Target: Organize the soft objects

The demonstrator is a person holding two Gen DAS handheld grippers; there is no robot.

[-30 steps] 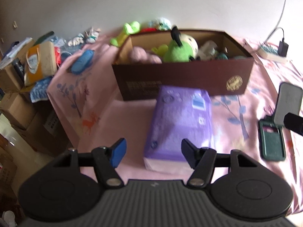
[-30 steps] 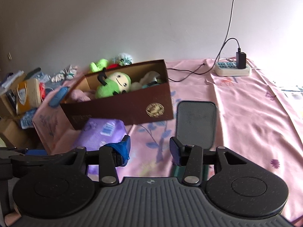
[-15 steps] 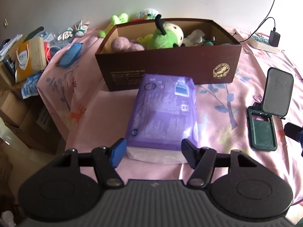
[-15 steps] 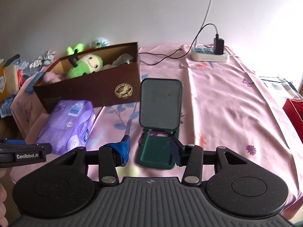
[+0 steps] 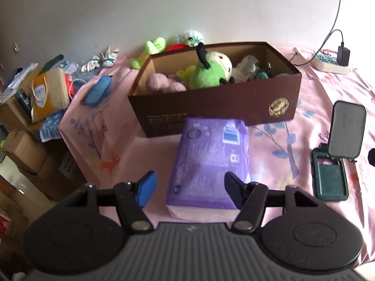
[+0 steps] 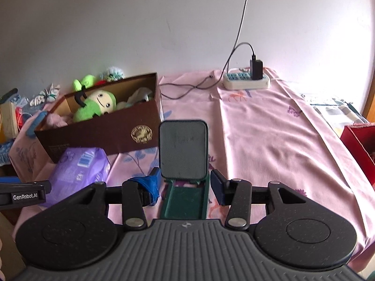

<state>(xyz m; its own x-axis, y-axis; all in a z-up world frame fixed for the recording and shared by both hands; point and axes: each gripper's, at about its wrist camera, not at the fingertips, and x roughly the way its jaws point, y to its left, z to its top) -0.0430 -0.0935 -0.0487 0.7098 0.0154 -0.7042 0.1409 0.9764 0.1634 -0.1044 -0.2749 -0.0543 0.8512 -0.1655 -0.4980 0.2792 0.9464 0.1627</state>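
Observation:
A purple soft pack (image 5: 208, 161) lies on the pink cloth in front of a brown box (image 5: 234, 107). The box holds a green plush toy (image 5: 208, 72) and a pink plush (image 5: 161, 83). My left gripper (image 5: 189, 186) is open, its fingers on either side of the pack's near end, not closed on it. The pack also shows in the right wrist view (image 6: 79, 171). My right gripper (image 6: 185, 185) is open, its fingers flanking an open dark green case (image 6: 184, 164). The box shows there too (image 6: 105, 131).
A power strip (image 6: 246, 82) with charger and cable lies at the back. A blue pouch (image 5: 98, 90) and loose toys (image 5: 152, 46) lie left of and behind the box. Cardboard boxes (image 5: 25, 149) stand past the table's left edge. A red box (image 6: 361, 140) sits at far right.
My left gripper has come closer over the purple pack's near end. My right gripper has swung right and opened wider around the green case.

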